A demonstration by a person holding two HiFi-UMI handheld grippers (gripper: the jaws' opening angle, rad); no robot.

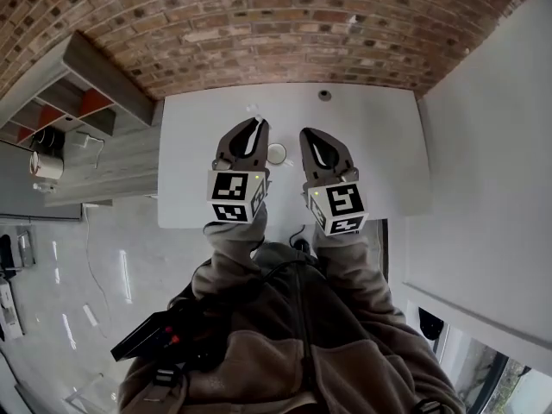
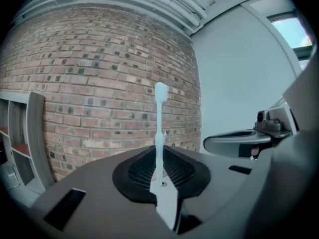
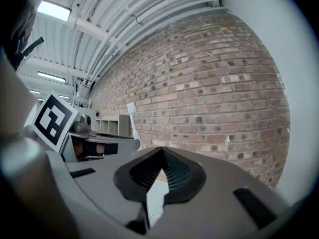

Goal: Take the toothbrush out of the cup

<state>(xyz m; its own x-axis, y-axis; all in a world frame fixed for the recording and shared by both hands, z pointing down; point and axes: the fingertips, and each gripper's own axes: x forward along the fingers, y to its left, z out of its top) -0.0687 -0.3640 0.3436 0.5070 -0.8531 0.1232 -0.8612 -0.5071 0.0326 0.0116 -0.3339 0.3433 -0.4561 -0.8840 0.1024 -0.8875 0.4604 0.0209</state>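
The left hand-held gripper [image 1: 255, 129] is clenched on the toothbrush [image 2: 159, 123]. Its two jaws press together on the lower part of the pale handle, and the brush stands upright out of them, with the bristle head at the top, well above the jaw tips. How the handle ends under the jaws cannot be seen.

The right hand-held gripper [image 3: 162, 156] is closed too, with its jaws meeting at the tips and nothing caught between them. It is level with the left one and just beside it, not touching it. From the right hand-held gripper the toothbrush shows on its left, rising over the left jaws.

The cup [image 1: 276, 153], small, round and white, stands on the white worktop [image 1: 379, 145] in the gap between the two hand-held grippers, nearer to the left one. The toothbrush is in the left jaws and not in the cup.

Each hand-held gripper carries a cube at its rear end, the left cube [image 1: 236, 197] and the right cube [image 1: 338, 209], with square black and white markers; these are patterns, not letters.

Ahead of both hand-held grippers is a brick wall [image 2: 99, 83], and to the left of the left one a shelf [image 1: 82, 102]
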